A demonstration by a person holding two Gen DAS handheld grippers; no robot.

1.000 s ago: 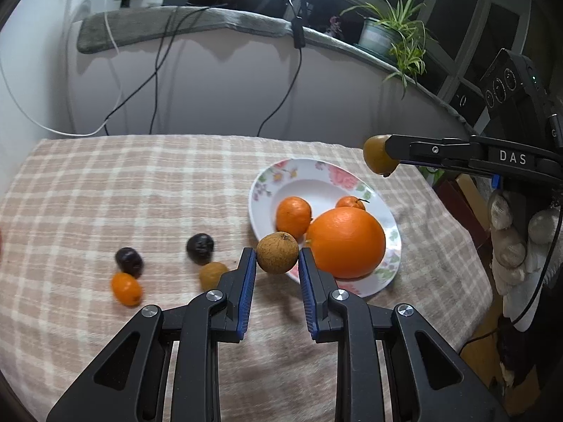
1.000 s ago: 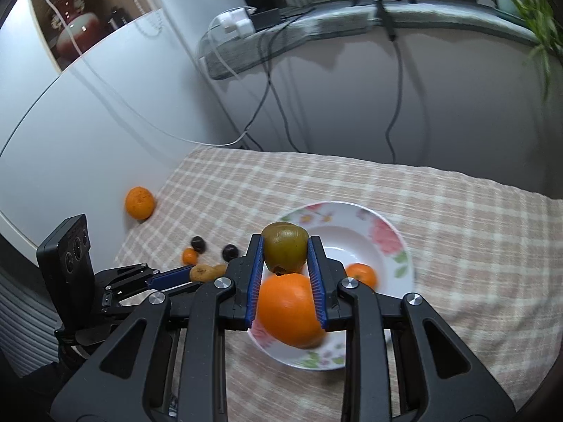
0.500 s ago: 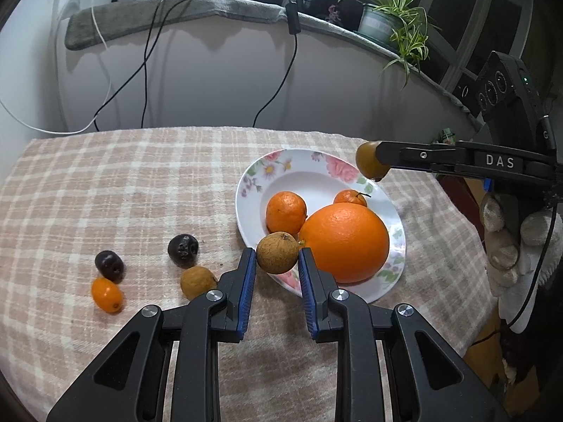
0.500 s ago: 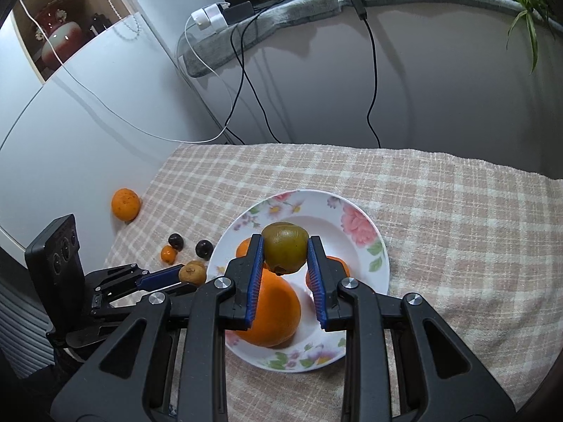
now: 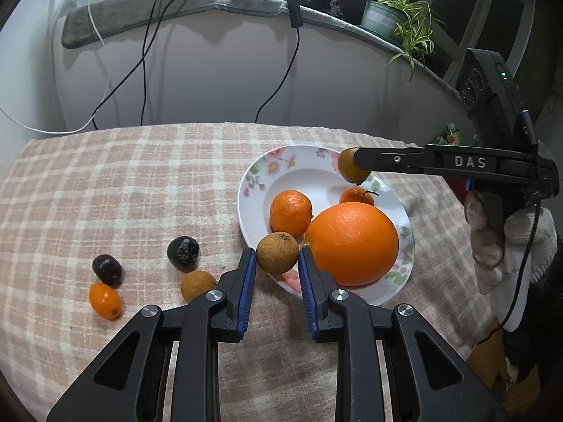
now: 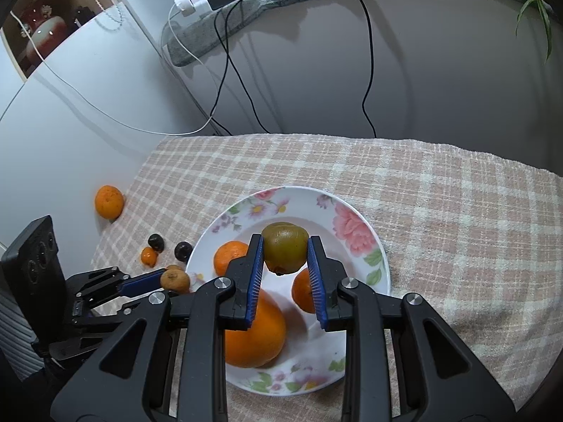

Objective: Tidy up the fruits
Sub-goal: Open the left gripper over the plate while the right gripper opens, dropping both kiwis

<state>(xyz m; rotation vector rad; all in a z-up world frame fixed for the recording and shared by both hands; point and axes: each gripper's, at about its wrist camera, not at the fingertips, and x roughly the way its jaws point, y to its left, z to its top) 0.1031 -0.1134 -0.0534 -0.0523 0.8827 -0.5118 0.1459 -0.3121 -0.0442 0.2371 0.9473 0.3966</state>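
A floral plate (image 5: 253,183) (image 6: 359,232) holds a large orange (image 5: 352,242) (image 6: 257,334), a mandarin (image 5: 290,212) (image 6: 227,256) and a small tangerine (image 5: 355,196) (image 6: 301,290). My left gripper (image 5: 277,263) is shut on a brown longan (image 5: 277,253) (image 6: 175,279), just above the plate's near rim. My right gripper (image 6: 285,262) is shut on a green-brown kiwi (image 6: 285,248) (image 5: 350,170), held over the plate's middle.
On the checked cloth left of the plate lie two dark plums (image 5: 183,248) (image 5: 107,270), a kumquat (image 5: 105,300) and another longan (image 5: 197,284). A lone orange (image 6: 109,201) sits at the table's left edge. Cables hang on the wall behind.
Both grippers have moved further in over the plate with their fruit. The kiwi sits lower over the plate's middle; the longan is at the near rim.
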